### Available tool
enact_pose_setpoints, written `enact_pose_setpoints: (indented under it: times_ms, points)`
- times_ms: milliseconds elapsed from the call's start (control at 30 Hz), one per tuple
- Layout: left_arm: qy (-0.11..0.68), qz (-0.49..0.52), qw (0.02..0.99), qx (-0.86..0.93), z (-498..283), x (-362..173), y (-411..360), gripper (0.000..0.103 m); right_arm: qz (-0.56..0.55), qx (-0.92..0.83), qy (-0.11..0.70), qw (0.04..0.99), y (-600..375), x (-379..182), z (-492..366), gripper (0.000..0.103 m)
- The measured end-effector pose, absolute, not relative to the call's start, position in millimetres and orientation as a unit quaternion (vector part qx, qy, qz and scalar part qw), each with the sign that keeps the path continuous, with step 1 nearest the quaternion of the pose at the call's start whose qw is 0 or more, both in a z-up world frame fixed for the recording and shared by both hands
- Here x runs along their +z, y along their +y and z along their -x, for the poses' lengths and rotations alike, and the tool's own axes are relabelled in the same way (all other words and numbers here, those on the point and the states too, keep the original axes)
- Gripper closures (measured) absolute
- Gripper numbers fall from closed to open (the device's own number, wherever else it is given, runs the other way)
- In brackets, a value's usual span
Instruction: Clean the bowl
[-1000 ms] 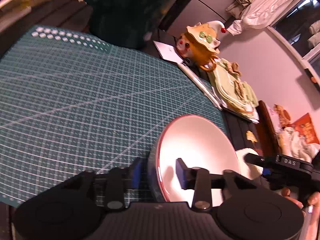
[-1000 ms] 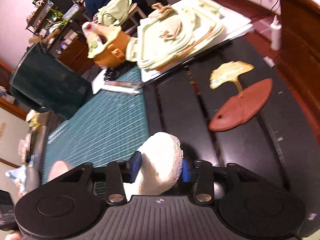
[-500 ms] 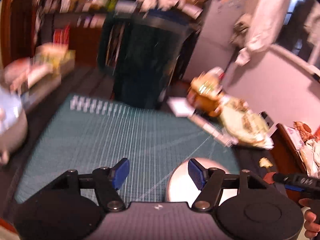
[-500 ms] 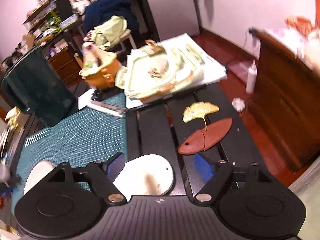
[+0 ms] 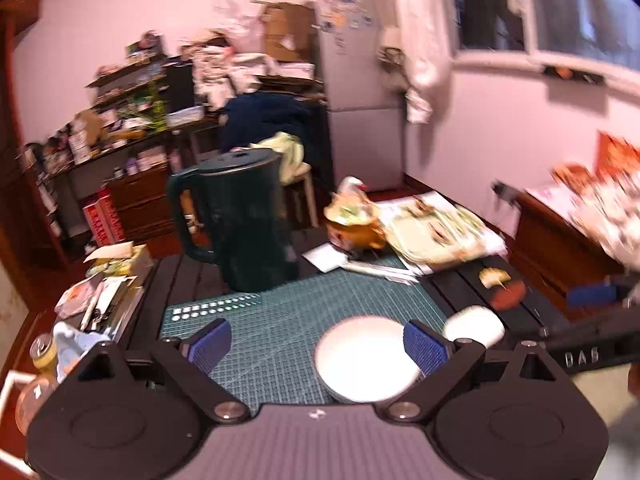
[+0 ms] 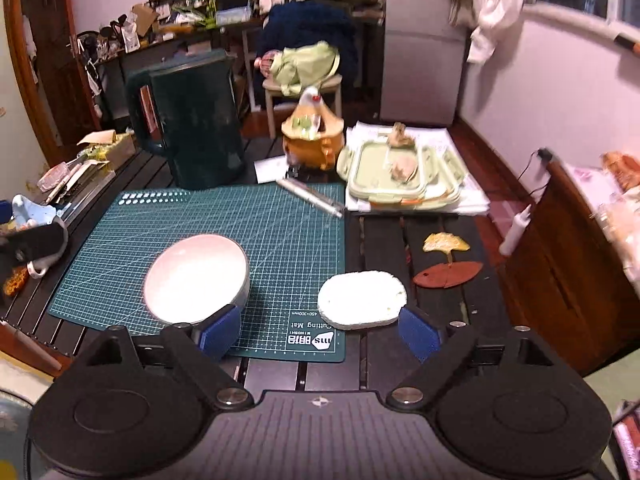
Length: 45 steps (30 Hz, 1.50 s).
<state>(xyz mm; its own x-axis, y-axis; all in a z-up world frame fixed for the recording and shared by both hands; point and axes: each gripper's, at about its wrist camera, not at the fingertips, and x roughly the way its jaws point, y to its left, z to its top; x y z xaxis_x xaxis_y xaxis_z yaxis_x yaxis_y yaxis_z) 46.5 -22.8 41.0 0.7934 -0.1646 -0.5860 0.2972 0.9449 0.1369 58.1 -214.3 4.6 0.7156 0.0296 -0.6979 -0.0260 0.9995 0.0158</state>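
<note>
A white bowl [image 6: 196,276] with a grey outside stands upright on the green cutting mat [image 6: 280,232]; it also shows in the left wrist view [image 5: 362,358]. A white oval sponge [image 6: 362,298] lies flat at the mat's right edge, on the dark slatted table; in the left wrist view the sponge [image 5: 474,326] sits right of the bowl. My left gripper [image 5: 318,344] is open and empty, raised above and behind the bowl. My right gripper [image 6: 318,330] is open and empty, pulled back above the sponge.
A dark green kettle [image 6: 188,120] stands at the back of the mat. An orange teapot [image 6: 314,140], a stack of green lids [image 6: 402,176], a pen [image 6: 310,196] and a leaf-shaped coaster [image 6: 448,274] lie on the table. Clutter lines the left edge [image 6: 72,176].
Both grippers opened and pulled up and back. The left let go of the bowl, which now stands on the mat. The right let go of the sponge, which now lies on the table.
</note>
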Motion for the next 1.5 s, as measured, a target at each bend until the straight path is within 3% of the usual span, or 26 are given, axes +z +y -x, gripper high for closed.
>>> enact_pose_setpoints:
  times_ms: [167,300,400,867,1500]
  points:
    - [0.290,-0.088,0.948,-0.091,-26,64,-29,0.010,0.005,-0.014,0.349,0.937,-200,47,-25,0.014]
    - [0.312,-0.015,0.946,-0.087,-17,52,-17,0.009,0.032,-0.050,0.326,0.943,-191,52,-12,0.001]
    - [0.359,-0.022,0.932,-0.046,-29,26,-18,0.009,0.039,-0.079,0.314,0.945,-185,37,-1,0.001]
    - [0.401,-0.035,0.915,-0.025,-22,-11,-24,0.009,-0.034,-0.041,0.387,0.921,-193,-30,-3,0.001]
    - [0.447,-0.022,0.894,0.002,-29,-26,-15,0.009,-0.056,-0.034,0.397,0.915,-217,-34,-8,0.001]
